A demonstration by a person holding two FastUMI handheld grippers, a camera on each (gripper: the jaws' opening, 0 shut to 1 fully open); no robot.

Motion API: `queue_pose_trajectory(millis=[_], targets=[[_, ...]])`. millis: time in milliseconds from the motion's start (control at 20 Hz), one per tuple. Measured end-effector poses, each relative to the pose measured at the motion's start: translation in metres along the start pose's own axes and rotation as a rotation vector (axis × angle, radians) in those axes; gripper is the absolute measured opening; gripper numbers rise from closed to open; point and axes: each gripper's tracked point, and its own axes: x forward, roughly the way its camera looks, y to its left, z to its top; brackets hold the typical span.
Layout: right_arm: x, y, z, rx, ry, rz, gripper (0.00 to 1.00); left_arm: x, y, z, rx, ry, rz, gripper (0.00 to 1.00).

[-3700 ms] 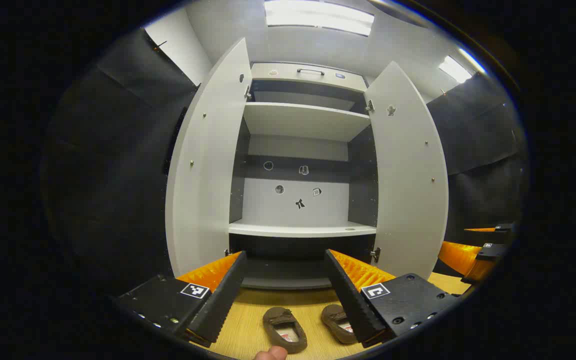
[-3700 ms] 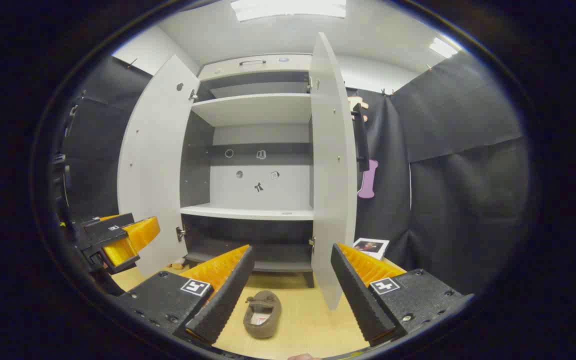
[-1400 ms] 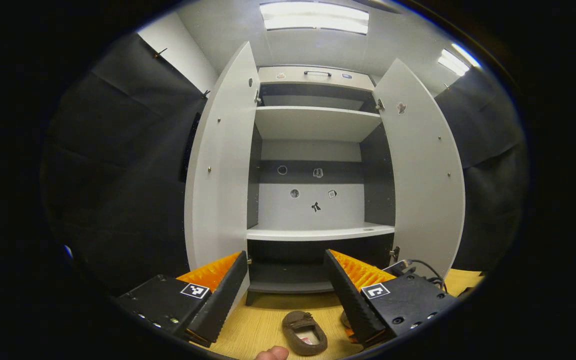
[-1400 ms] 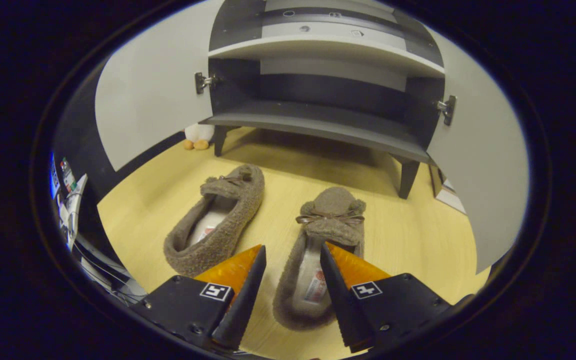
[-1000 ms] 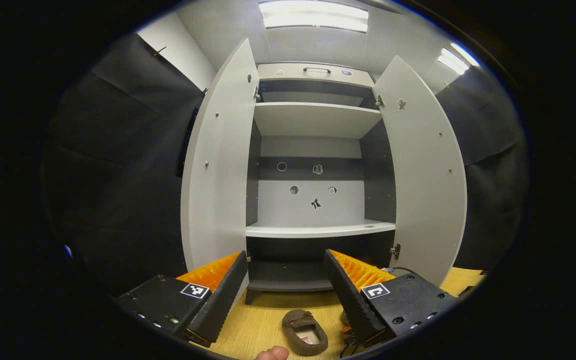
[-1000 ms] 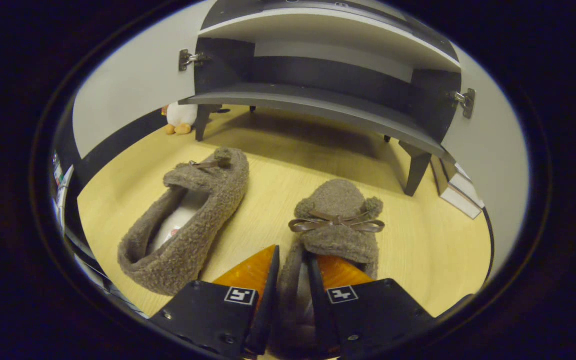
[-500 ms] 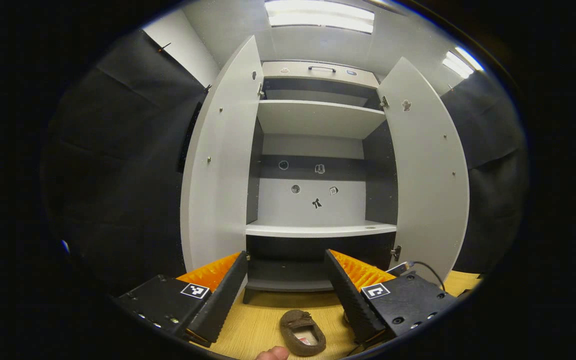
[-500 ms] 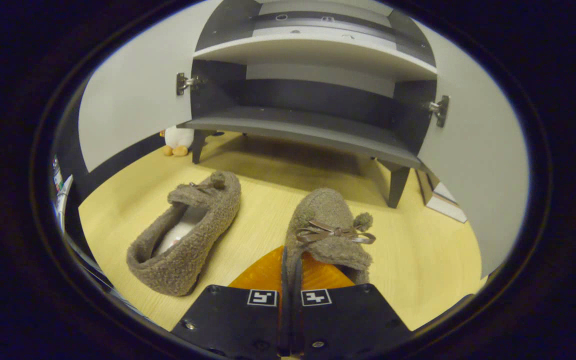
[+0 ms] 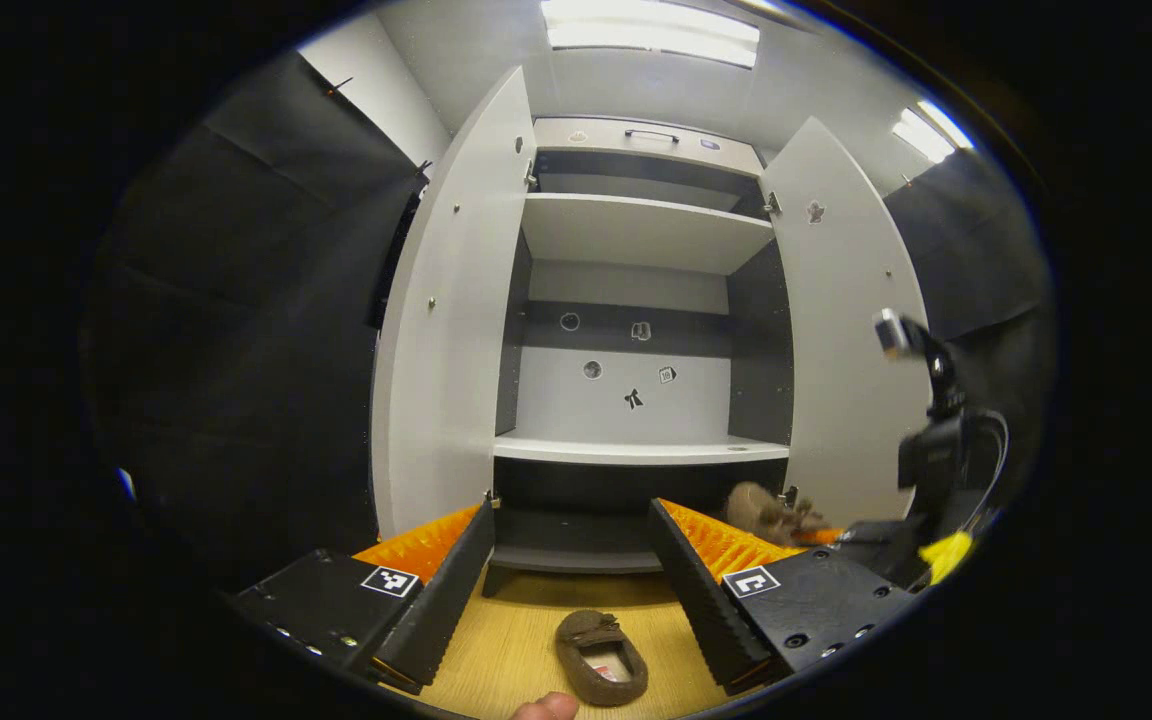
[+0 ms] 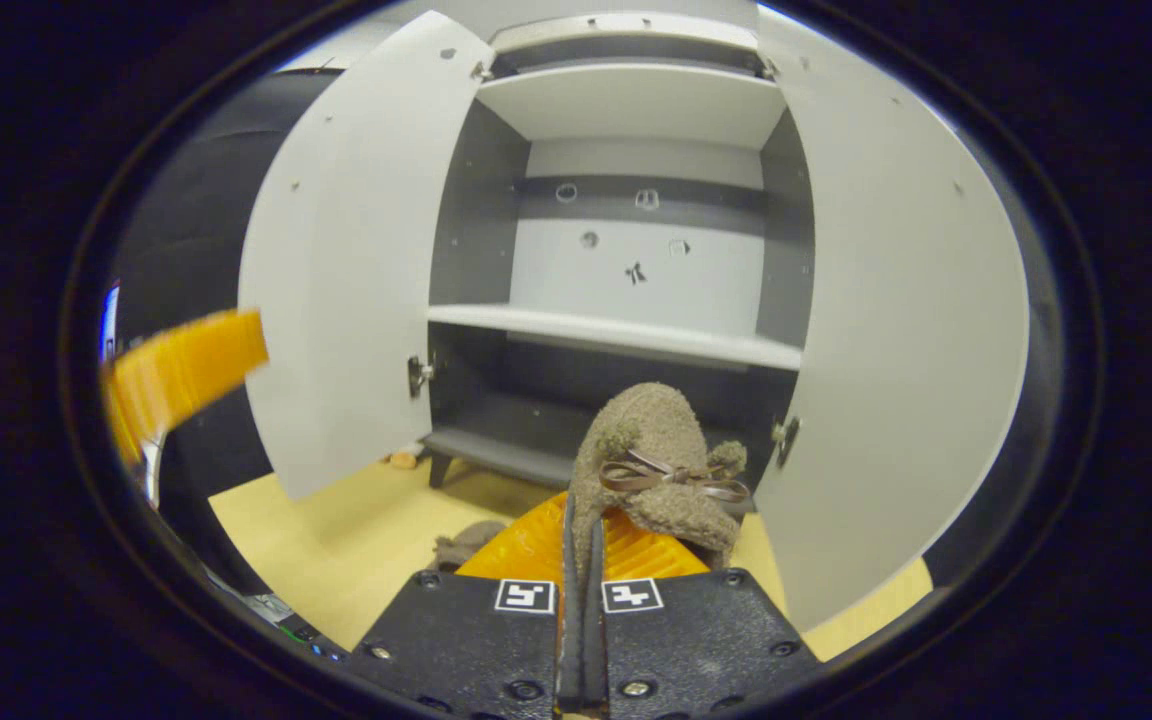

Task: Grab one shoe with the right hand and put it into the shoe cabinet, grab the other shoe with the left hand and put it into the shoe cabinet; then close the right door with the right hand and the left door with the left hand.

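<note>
You stand on a pale wood floor (image 9: 526, 650) in a black-curtained booth, the shoe cabinet (image 9: 636, 300) mid-frame with both doors wide. Your right hand-held gripper (image 10: 581, 540) is clamped on one brown slipper (image 10: 651, 450), raised before the lowest shelf (image 10: 496, 450). Your left hand-held gripper (image 9: 571, 570) is spread apart; the other slipper (image 9: 599, 655) lies at bottom centre.

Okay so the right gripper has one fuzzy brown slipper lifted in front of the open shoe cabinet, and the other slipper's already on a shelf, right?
Not quite. The other slipper lies on the wooden floor, as the left gripper view shows. The right gripper does hold a slipper before the open shoe cabinet.
</note>
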Motion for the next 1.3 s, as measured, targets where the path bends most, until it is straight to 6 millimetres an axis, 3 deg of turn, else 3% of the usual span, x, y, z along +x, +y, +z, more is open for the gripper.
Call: queue_pose_trajectory(millis=[150,250,400,500,550,650,900,1150,1300], targets=[[0.032,-0.004,0.067,-0.013,-0.043,0.039,0.04,-0.005,0.000,-0.002,-0.013,0.007,-0.005,0.95],[0.065,-0.024,0.101,-0.046,-0.036,-0.008,0.04,-0.008,0.002,-0.003,-0.019,0.013,-0.005,0.95],[0.121,-0.047,0.145,-0.088,-0.020,-0.063,0.04,-0.013,0.005,-0.005,-0.022,0.020,0.005,0.95],[0.158,-0.063,0.159,-0.130,0.020,-0.102,0.04,-0.016,0.005,-0.003,-0.016,0.012,-0.002,0.95],[0.177,-0.071,0.163,-0.156,0.040,-0.129,0.04,-0.016,0.006,-0.003,-0.013,0.009,-0.001,0.99],[0.208,-0.082,0.165,-0.222,0.098,-0.166,0.04,-0.013,0.004,-0.003,-0.019,0.013,-0.014,0.95],[0.258,-0.086,0.132,-0.239,0.254,-0.195,0.05,-0.007,0.005,-0.014,-0.025,0.053,-0.014,0.95],[0.269,-0.081,0.127,-0.187,0.303,-0.189,0.07,-0.006,0.020,-0.022,-0.033,0.068,0.022,0.95],[0.271,-0.082,0.125,-0.114,0.328,-0.171,0.14,-0.005,0.025,-0.022,-0.041,0.069,0.033,0.95]])
